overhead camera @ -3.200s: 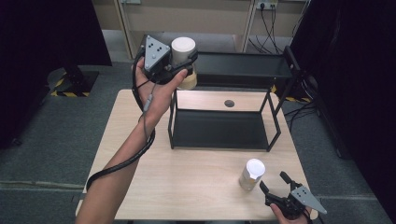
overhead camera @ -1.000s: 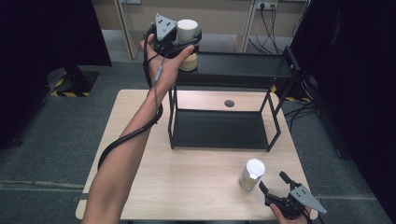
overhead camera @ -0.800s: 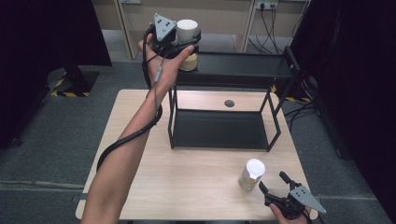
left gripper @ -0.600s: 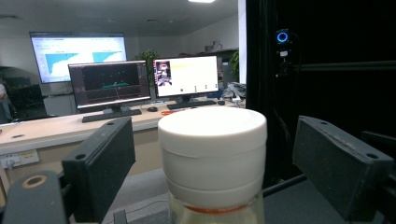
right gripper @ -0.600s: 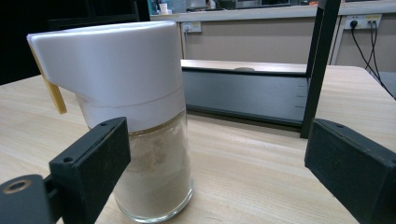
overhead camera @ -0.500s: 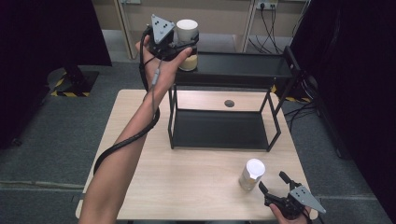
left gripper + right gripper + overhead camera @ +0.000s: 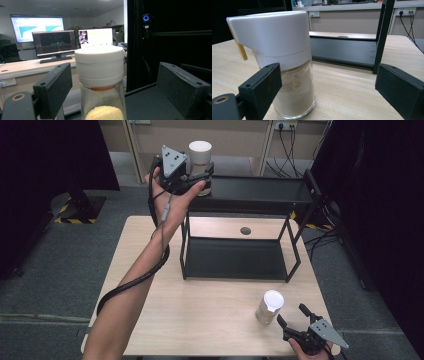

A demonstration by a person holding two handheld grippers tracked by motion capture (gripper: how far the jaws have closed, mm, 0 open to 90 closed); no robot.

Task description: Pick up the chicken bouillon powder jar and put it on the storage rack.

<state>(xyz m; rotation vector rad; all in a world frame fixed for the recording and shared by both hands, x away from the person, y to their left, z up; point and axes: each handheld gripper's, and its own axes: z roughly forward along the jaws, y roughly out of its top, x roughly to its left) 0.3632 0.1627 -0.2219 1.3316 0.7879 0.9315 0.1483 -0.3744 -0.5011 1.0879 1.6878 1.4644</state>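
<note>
Office monitors glow behind a wooden table where the left gripper, jaws spread wide, flanks a jar on the black rack's top shelf edge. A careless sweep could topple it. The right gripper waits released beside a second jar.

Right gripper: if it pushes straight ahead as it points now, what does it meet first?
Probably the white-capped glass shaker jar on the wooden table; it stands just ahead of the right gripper, nearer one jaw. Depth is unclear.
</note>
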